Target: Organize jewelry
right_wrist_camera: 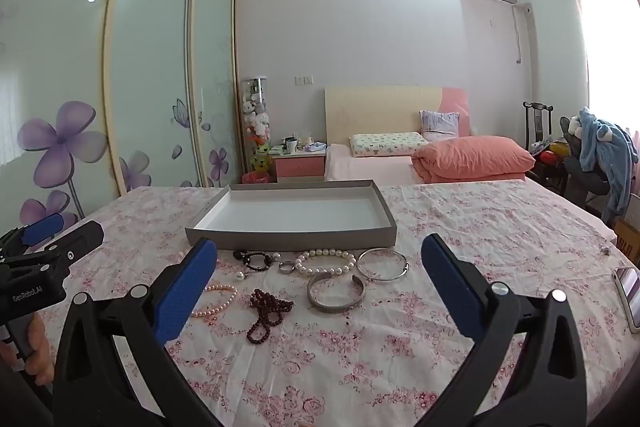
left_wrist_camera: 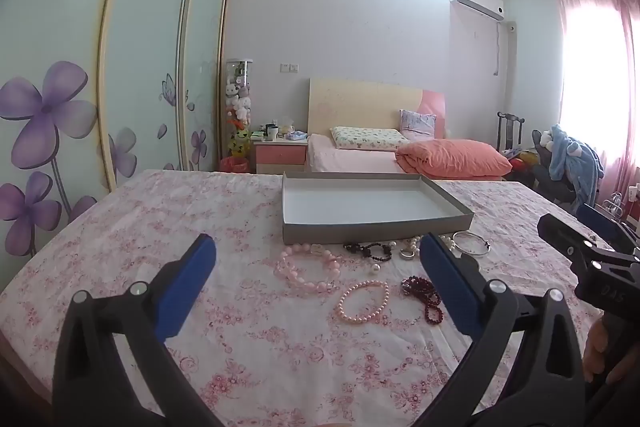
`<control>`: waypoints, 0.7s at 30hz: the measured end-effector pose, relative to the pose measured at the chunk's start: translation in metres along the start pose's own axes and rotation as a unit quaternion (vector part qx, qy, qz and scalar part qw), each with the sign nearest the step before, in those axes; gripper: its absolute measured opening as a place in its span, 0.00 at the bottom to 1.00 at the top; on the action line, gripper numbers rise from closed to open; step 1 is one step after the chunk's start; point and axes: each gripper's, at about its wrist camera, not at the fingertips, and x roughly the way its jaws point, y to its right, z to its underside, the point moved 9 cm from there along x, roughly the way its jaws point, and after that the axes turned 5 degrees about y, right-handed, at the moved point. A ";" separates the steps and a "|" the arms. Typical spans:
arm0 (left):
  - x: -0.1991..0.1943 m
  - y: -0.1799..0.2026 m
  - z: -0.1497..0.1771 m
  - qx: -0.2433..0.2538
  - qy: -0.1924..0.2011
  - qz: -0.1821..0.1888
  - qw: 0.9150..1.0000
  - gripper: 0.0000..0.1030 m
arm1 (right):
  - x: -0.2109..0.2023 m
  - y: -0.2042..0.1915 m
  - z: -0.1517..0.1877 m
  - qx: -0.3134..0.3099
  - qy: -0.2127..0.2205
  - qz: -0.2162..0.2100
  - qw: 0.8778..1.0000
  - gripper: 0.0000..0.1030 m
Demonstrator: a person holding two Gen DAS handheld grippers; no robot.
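Note:
An empty grey shallow box (left_wrist_camera: 376,227) (right_wrist_camera: 292,237) sits on the flowered cloth. Jewelry lies in front of it: a chunky pink bead bracelet (left_wrist_camera: 308,267), a pink pearl bracelet (left_wrist_camera: 364,301) (right_wrist_camera: 216,301), dark red beads (left_wrist_camera: 424,297) (right_wrist_camera: 270,311), a black bead bracelet (left_wrist_camera: 368,251) (right_wrist_camera: 254,259), a white pearl bracelet (right_wrist_camera: 326,261), a thin silver bangle (right_wrist_camera: 383,264) (left_wrist_camera: 472,245), a silver cuff (right_wrist_camera: 335,293) and a ring (right_wrist_camera: 286,266). My left gripper (left_wrist_camera: 318,281) is open above the pink bracelets. My right gripper (right_wrist_camera: 319,281) is open above the cuff.
A phone (right_wrist_camera: 630,293) lies at the table's right edge. Behind the table are a bed with an orange duvet (left_wrist_camera: 452,159), a pink nightstand (left_wrist_camera: 280,153), a sliding wardrobe (left_wrist_camera: 120,67) on the left and a chair with clothes (right_wrist_camera: 600,151) on the right.

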 end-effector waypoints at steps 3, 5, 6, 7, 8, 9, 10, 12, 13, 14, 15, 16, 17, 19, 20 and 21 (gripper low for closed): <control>0.000 0.000 0.000 0.000 0.000 -0.001 1.000 0.96 | 0.000 0.000 0.000 0.000 0.000 0.000 1.000 0.98; 0.000 0.000 0.000 0.001 0.000 0.000 1.000 0.96 | 0.000 0.000 0.000 0.000 0.000 0.000 1.000 0.98; 0.000 0.000 0.000 0.001 0.000 0.000 1.000 0.96 | 0.001 0.000 0.001 0.000 -0.001 0.000 1.000 0.98; -0.001 0.000 0.000 0.001 0.000 0.000 1.000 0.96 | 0.001 0.000 0.001 -0.001 0.000 0.000 1.000 0.98; -0.001 0.000 0.000 0.001 0.001 -0.001 1.000 0.96 | 0.001 -0.001 0.001 -0.001 0.000 0.000 1.000 0.98; 0.000 0.000 0.000 0.001 -0.001 0.000 1.000 0.96 | 0.001 -0.001 0.001 -0.001 0.000 0.000 1.000 0.98; 0.000 0.000 0.000 0.001 -0.001 0.000 1.000 0.96 | 0.001 -0.001 0.001 -0.001 0.000 0.000 1.000 0.98; 0.000 0.000 0.000 0.001 -0.002 0.000 1.000 0.96 | 0.001 -0.001 0.001 0.000 -0.001 0.000 1.000 0.98; 0.000 0.000 0.000 0.001 -0.002 0.000 1.000 0.96 | 0.001 -0.001 0.001 0.000 -0.001 0.000 1.000 0.98; 0.000 0.000 0.000 0.001 -0.002 0.000 1.000 0.96 | 0.001 -0.001 0.001 0.000 -0.002 0.000 1.000 0.98; 0.000 0.000 0.000 0.001 -0.002 0.000 1.000 0.96 | 0.001 -0.001 0.001 0.000 -0.001 0.000 1.000 0.98; 0.000 0.000 0.000 0.001 -0.002 0.000 1.000 0.96 | 0.001 -0.001 0.001 0.000 -0.001 0.000 1.000 0.98; 0.000 0.000 0.000 0.001 -0.002 0.000 1.000 0.96 | 0.001 -0.001 0.001 0.000 -0.001 0.000 1.000 0.98; 0.000 0.000 0.000 0.001 -0.002 -0.001 1.000 0.96 | 0.001 -0.001 0.001 0.000 -0.002 0.000 1.000 0.98; 0.000 0.000 0.000 0.001 -0.002 -0.001 1.000 0.96 | 0.001 -0.001 0.001 0.000 -0.002 0.000 1.000 0.98; 0.000 0.000 0.000 0.001 -0.002 -0.001 1.000 0.96 | 0.001 -0.001 0.001 0.000 -0.002 0.000 1.000 0.98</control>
